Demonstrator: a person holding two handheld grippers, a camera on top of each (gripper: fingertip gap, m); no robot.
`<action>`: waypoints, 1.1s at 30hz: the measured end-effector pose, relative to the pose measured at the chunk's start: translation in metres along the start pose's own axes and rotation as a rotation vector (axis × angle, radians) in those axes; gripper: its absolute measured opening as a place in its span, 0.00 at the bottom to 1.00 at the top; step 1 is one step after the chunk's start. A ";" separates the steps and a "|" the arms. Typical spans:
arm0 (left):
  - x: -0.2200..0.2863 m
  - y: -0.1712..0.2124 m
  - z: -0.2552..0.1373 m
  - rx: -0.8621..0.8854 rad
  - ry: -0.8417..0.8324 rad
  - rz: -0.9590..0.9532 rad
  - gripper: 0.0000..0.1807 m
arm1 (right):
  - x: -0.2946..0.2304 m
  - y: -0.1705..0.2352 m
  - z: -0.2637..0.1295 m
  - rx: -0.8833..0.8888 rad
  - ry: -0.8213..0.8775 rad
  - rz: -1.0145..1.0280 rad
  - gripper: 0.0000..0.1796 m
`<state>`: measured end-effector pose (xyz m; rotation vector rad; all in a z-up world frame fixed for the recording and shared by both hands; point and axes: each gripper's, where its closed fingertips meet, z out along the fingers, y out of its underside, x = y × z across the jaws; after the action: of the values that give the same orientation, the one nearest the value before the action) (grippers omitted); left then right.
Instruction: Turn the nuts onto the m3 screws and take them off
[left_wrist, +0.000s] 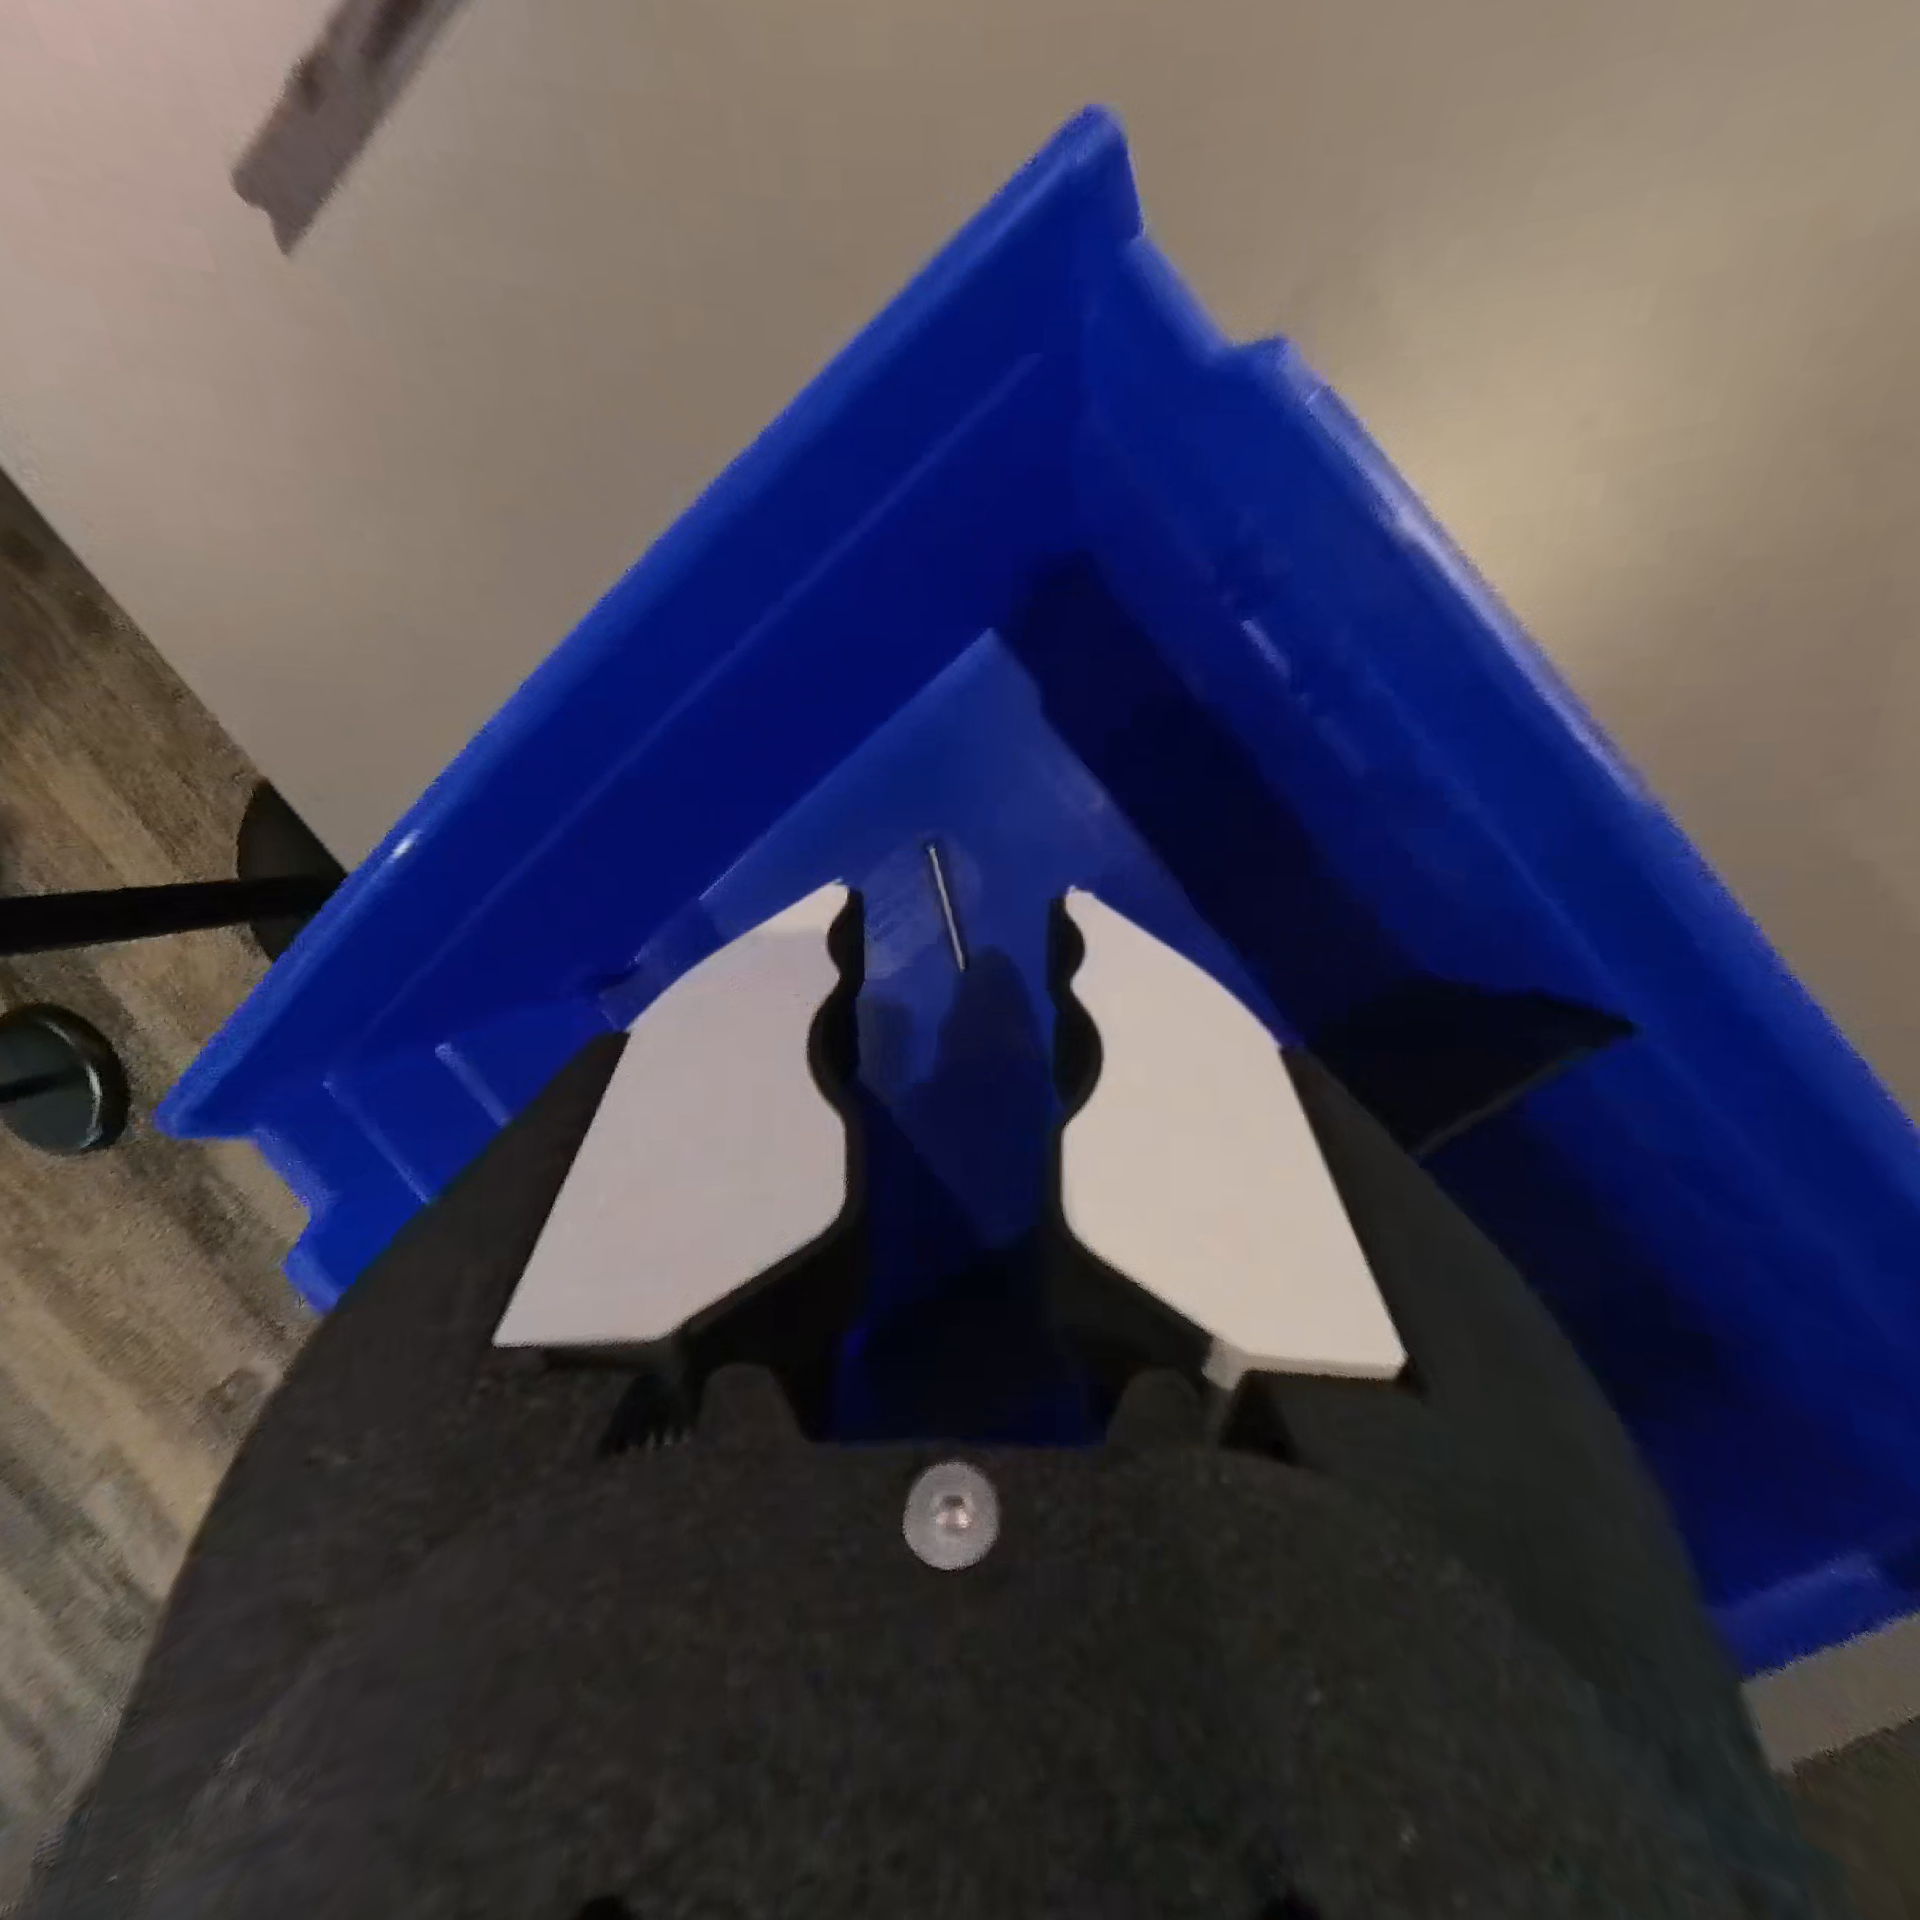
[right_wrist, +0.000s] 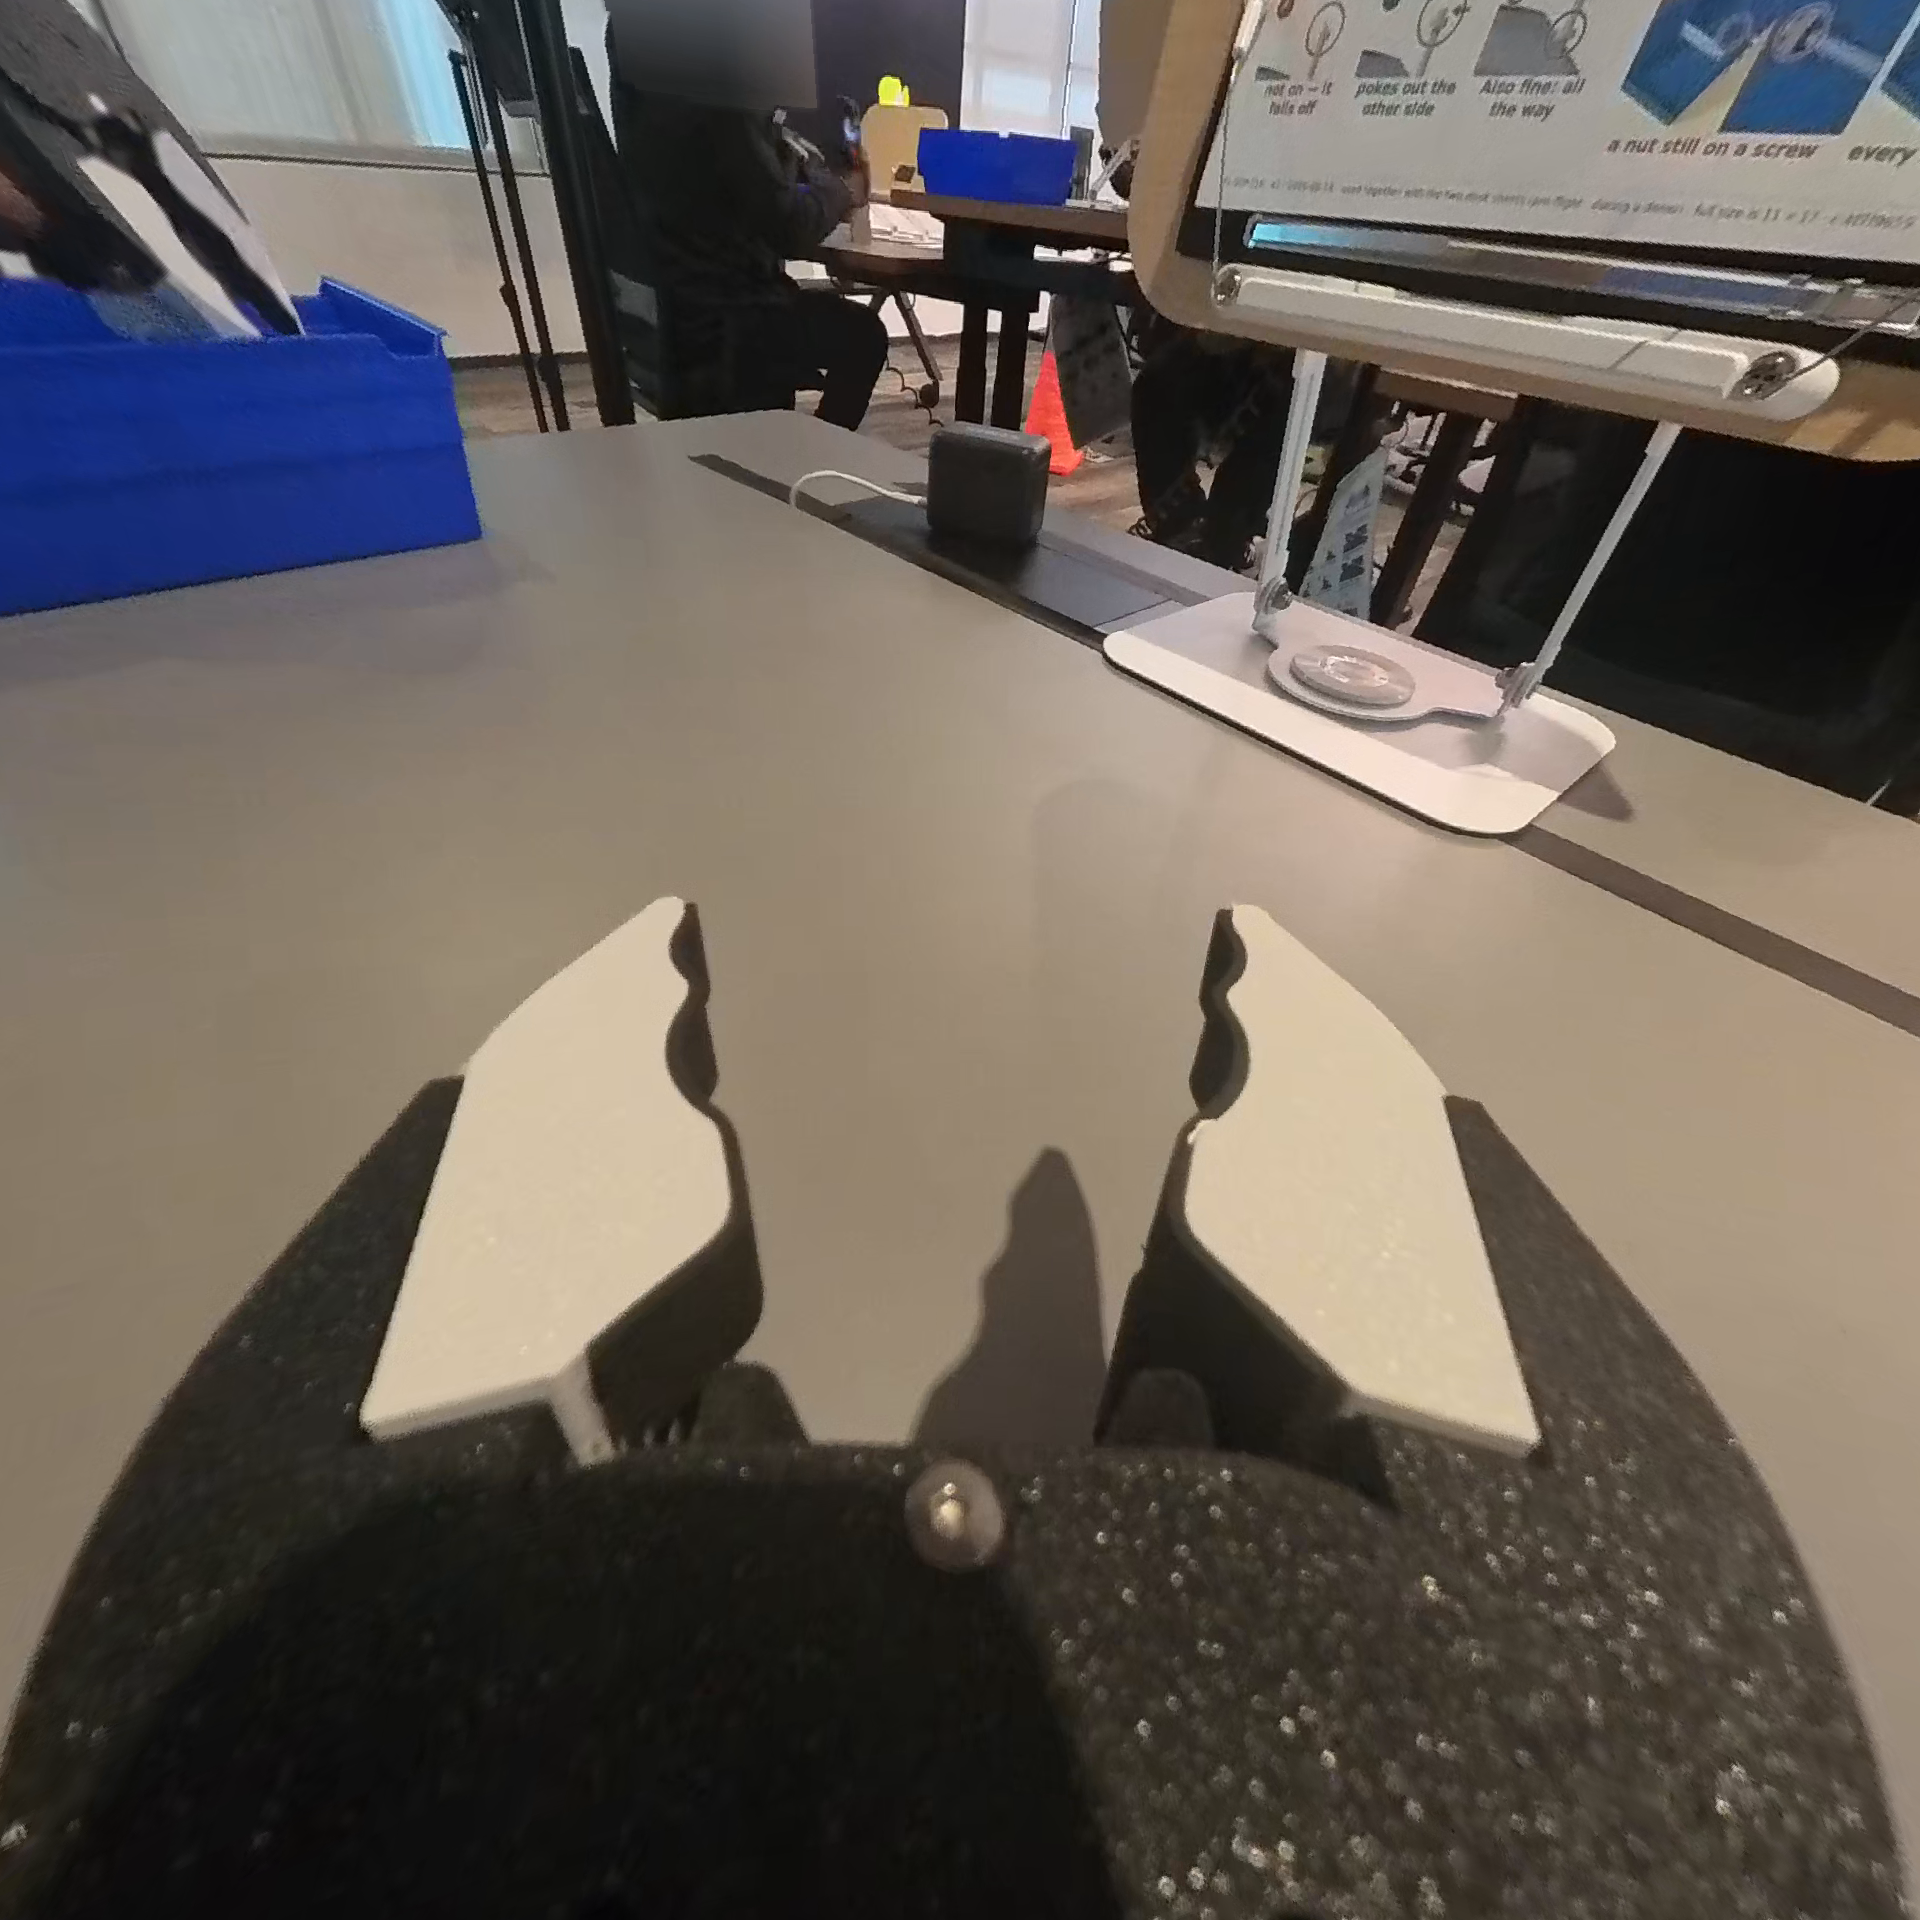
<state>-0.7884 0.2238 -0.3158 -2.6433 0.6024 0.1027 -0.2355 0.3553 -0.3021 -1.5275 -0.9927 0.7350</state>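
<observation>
Left tool (left_wrist: 956, 935) down inside the blue bin (left_wrist: 1195, 644), pointed into a corner, fingers parted with a narrow gap, nothing between them. Thin silver sliver (left_wrist: 945, 906) on the bin floor just ahead of the tips; likely one of the m3 screws, too blurred to confirm. No nut visible anywhere. Pose reads as lining up on that piece for a pick; the corner probably keeps it from skating off when the fingers close.

Right tool (right_wrist: 956, 935) low over bare grey bench (right_wrist: 883, 748), wide open, empty. Looks parked, waiting for the part to come out of the bin. In the right wrist view the bin sits at far left, well apart from this tool, with the left tool dipping into it from above.

Judgement: early in a cycle, fetch step, no threading yet.

Risk: a piece that thin lying flat on plastic could slip out of the pads or wedge against the wall.

Surface: smooth matte grey bench with a dark strip along it, a small black cube (right_wrist: 987, 483) with a white cable on that strip, and a white stand base (right_wrist: 1361, 707) under a raised instruction sheet (right_wrist: 1558, 104). Room: wood-look floor, other desks, a seated person behind, another blue bin (right_wrist: 997, 166) on a far desk, an orange cone (right_wrist: 1049, 416).
</observation>
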 end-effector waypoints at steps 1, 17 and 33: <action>-0.001 0.002 0.005 -0.022 -0.001 0.010 0.18 | 0.001 0.001 0.000 -0.004 0.004 -0.001 0.51; 0.000 0.026 0.052 -0.212 0.094 0.021 0.13 | 0.011 0.001 -0.001 -0.009 0.053 0.009 0.50; -0.001 0.033 0.065 -0.266 0.140 -0.064 0.03 | 0.013 0.000 -0.004 0.004 0.050 0.026 0.50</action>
<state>-0.8019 0.2247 -0.3875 -2.9440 0.5831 -0.0243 -0.2259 0.3647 -0.3003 -1.5507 -0.9358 0.7132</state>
